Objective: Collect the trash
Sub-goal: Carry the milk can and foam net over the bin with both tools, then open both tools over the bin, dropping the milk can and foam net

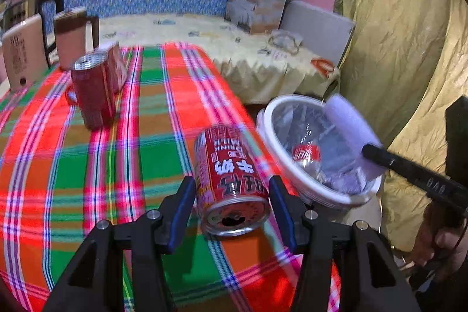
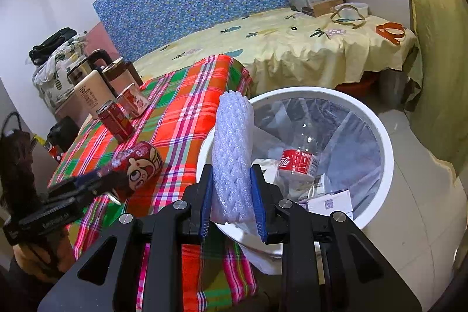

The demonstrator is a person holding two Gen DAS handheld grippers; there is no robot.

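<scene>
The lying can (image 1: 231, 180) is glossy printed metal with a bare silvery end, like the upright can (image 1: 92, 89) behind it, and both rest on a soft, matt woven plaid cloth (image 1: 146, 122). The roll of foam netting (image 2: 232, 160) looks white, spongy and rough with an open mesh, squeezed between smooth blue pads (image 2: 206, 195) on matt black plastic fingers. The bin (image 2: 386, 142) has a smooth white plastic rim and a thin, shiny, crinkled clear liner holding a glossy clear plastic bottle (image 2: 298, 165) with a red label.
</scene>
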